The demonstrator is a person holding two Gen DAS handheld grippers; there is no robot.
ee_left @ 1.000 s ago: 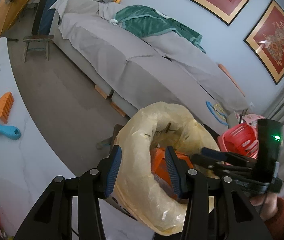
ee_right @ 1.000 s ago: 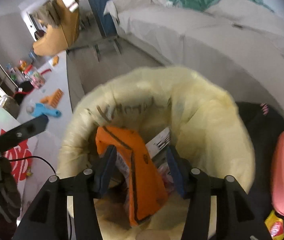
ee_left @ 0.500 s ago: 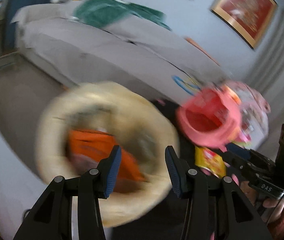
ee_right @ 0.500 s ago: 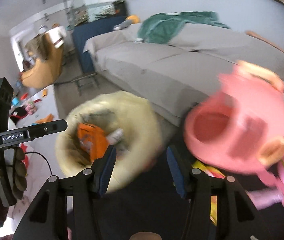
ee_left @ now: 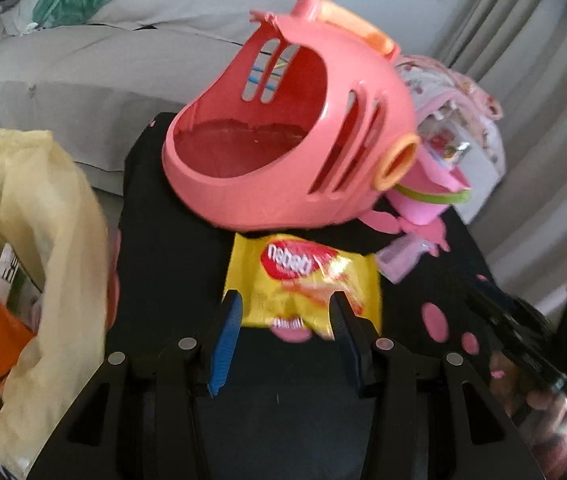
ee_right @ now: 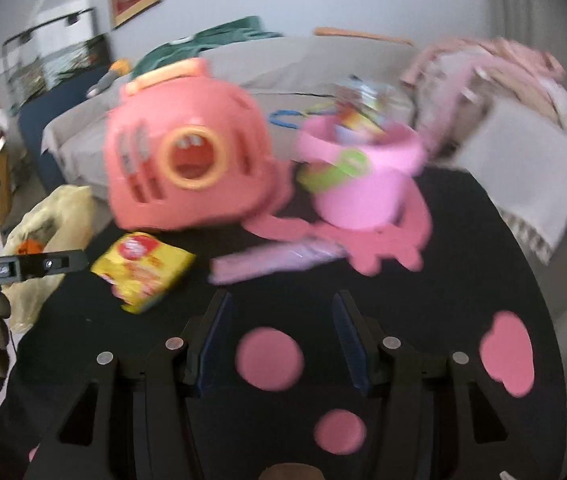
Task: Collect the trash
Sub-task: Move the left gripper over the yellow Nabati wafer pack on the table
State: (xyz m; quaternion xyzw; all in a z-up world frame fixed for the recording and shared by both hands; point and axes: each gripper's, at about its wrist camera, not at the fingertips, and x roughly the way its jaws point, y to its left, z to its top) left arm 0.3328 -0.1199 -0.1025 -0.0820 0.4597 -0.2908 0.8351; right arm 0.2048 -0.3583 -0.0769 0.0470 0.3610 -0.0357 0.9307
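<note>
That yellow snack wrapper [ee_left: 303,288] is your next bit of trash; it's lying flat on the black bench [ee_left: 163,240] with the pink spots, right at the foot of the coral toy basket [ee_left: 291,132], and the left gripper [ee_left: 285,322] is lined up on it with jaws apart and nothing between the pads yet, the wrapper's near edge sitting just ahead of the tips. I'd come down on the crinkled near edge rather than the middle; foil that flat probably won't give you much to pinch, so let one pad slide under the lip, then close slow. Your right gripper [ee_right: 277,320] is hanging open and empty over a bare patch of bench, so it's free to steady things.

Watch the basket; it's touching or nearly touching the wrapper's far edge and looks light enough to shove. A lilac packet [ee_right: 275,260] lies just right of the wrapper, with a pink bucket [ee_right: 359,176] of bits behind. The yellow trash bag [ee_left: 35,240] sits open at the bench's left edge.
</note>
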